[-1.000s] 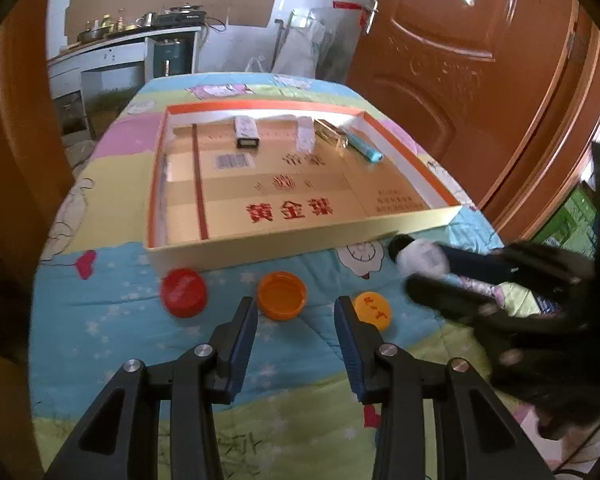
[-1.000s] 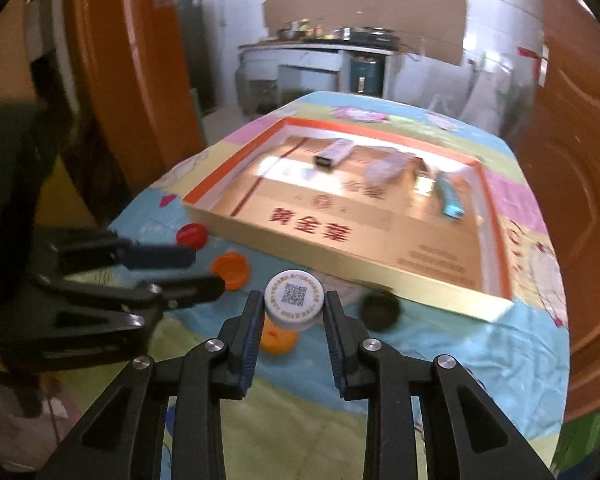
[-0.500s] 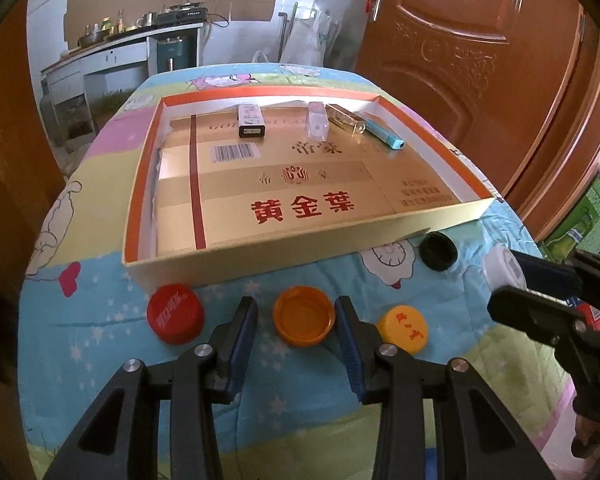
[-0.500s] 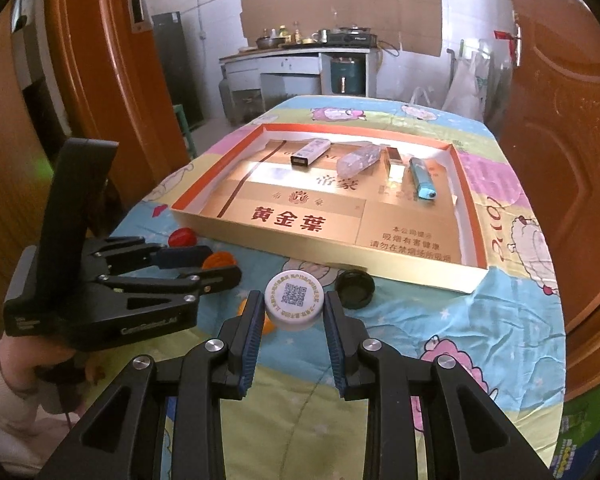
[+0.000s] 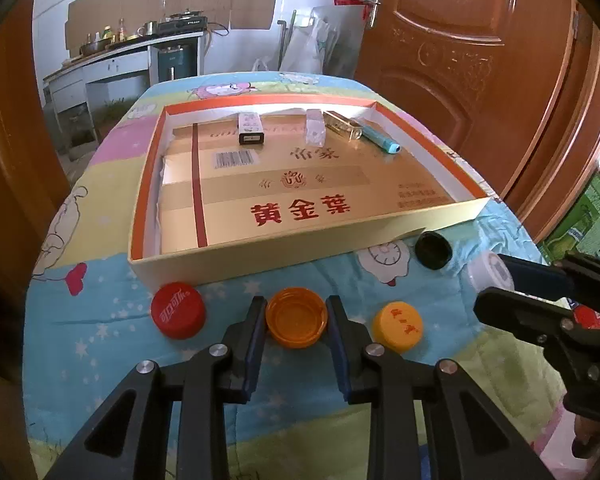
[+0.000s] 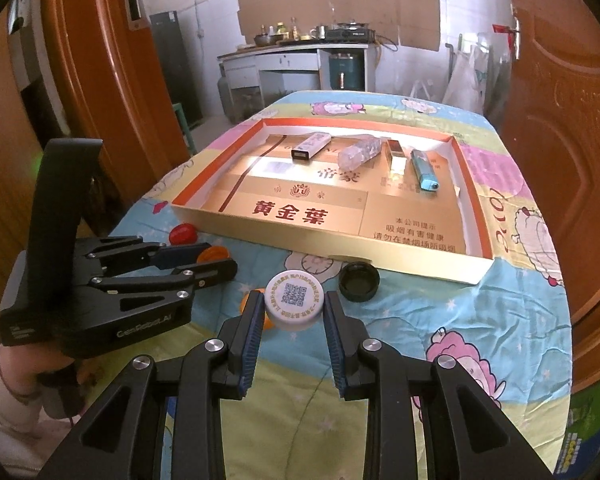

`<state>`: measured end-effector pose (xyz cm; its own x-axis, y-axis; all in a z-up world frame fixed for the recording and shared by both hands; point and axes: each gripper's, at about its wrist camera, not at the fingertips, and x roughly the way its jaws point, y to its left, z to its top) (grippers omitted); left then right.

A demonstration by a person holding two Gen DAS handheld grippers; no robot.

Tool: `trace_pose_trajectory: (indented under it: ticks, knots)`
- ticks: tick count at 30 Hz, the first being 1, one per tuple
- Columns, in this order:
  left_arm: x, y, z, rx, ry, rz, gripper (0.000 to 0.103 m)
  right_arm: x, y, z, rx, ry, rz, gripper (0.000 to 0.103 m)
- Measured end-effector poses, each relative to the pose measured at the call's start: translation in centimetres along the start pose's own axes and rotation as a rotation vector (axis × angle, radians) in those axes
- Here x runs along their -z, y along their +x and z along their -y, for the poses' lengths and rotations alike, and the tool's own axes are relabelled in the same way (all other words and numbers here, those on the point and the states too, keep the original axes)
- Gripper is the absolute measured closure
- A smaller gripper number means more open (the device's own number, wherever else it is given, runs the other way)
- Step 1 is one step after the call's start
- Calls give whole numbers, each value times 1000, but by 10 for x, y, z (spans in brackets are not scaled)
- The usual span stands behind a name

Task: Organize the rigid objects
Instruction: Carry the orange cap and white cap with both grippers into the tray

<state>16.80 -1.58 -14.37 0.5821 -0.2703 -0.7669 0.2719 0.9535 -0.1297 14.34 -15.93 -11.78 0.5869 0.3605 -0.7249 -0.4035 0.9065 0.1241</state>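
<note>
The orange cap (image 5: 297, 322) is bracketed, low centre, by the parted left gripper (image 5: 296, 320), contact unclear. The white cap (image 6: 295, 305) is clamped in the right gripper (image 6: 294, 312). The tray (image 5: 260, 258), above, lies on a quilted bench (image 5: 112, 344); doors flank the kitchen.

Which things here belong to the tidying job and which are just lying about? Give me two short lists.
Job:
orange cap between the left hand-held gripper fingers
white cap held by the right hand-held gripper
red cap
yellow cap
black cap
shallow box

Lying about:
cartoon tablecloth
wooden door
kitchen counter
</note>
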Motion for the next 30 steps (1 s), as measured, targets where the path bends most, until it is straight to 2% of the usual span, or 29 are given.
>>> trace_pose_trajectory:
  ticks: [19,30]
  knots:
    - [-20,-31,8,29,-13,71,73,-12,-11,-2,-18,4,38,72]
    - [-32,-38,4,0,-51,97,73,-26,-12,-4,-28,-4,65,72]
